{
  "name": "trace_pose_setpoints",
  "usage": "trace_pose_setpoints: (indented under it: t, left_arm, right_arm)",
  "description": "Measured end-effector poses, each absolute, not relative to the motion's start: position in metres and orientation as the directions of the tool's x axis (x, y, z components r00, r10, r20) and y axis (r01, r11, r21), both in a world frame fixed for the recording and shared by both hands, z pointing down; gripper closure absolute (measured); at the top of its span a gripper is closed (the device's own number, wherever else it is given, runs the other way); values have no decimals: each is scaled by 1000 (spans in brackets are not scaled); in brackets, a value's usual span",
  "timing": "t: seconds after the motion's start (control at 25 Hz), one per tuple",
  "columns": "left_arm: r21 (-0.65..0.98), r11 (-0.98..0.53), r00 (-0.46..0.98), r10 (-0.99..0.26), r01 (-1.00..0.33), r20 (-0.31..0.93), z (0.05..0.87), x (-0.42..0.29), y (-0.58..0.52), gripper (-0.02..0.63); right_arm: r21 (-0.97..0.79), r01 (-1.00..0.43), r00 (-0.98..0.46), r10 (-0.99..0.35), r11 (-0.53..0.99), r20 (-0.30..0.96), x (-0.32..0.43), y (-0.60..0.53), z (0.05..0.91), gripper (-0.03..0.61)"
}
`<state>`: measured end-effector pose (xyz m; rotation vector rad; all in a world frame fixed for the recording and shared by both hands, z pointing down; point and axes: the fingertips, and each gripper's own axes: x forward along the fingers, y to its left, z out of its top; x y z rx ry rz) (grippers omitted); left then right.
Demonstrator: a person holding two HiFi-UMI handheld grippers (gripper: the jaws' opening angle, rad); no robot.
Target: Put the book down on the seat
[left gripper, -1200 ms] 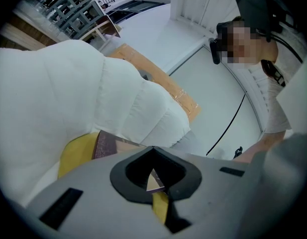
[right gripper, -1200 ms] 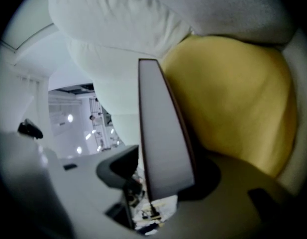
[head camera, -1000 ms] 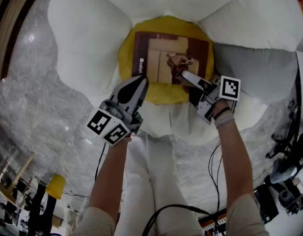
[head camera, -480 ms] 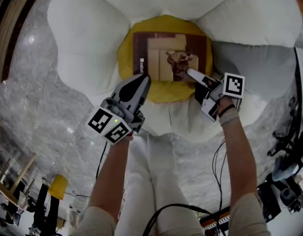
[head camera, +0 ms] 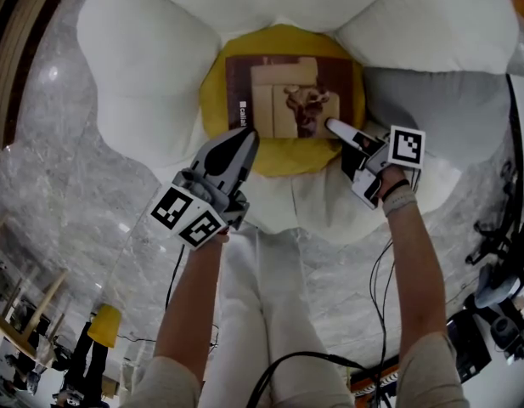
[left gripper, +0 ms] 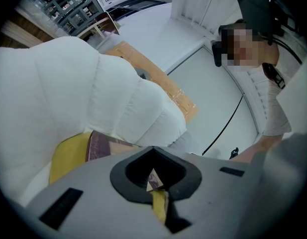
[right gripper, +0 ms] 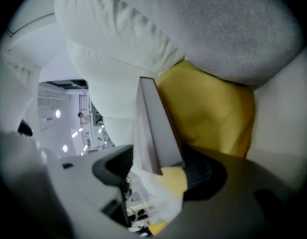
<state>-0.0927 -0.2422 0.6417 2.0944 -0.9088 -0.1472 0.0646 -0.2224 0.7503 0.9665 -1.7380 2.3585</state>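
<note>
A brown book (head camera: 294,96) lies flat on the round yellow seat (head camera: 278,155) of a flower-shaped chair. My right gripper (head camera: 340,133) is at the book's near right corner with its jaws wide apart. In the right gripper view the book's corner (right gripper: 155,128) pokes between the jaws of the right gripper (right gripper: 160,172), with the yellow seat (right gripper: 208,103) behind; the pads do not press on it. My left gripper (head camera: 242,143) hovers shut and empty at the book's near left corner. The left gripper view shows the shut left gripper (left gripper: 153,151) with the book (left gripper: 101,146) just beyond.
Big white petal cushions (head camera: 143,58) (head camera: 423,24) ring the seat, with a grey one (head camera: 440,109) at the right. The chair stands on a marble floor (head camera: 66,202). Cables (head camera: 372,279) run down by the person's legs, and equipment sits at the lower right.
My right gripper has drawn back from over the book's cover to its near right corner. The book stays flat on the seat. My left gripper has hardly moved.
</note>
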Motion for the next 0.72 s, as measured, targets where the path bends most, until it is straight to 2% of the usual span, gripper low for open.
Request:
trace_pose_setpoints:
  t: [0.72]
  left_arm:
    - [735,-419,755,-628,-533,190,632,-90,-238,589]
  right_arm:
    - [-824,-408,-752,-366,-394,548,89,-209,748,287]
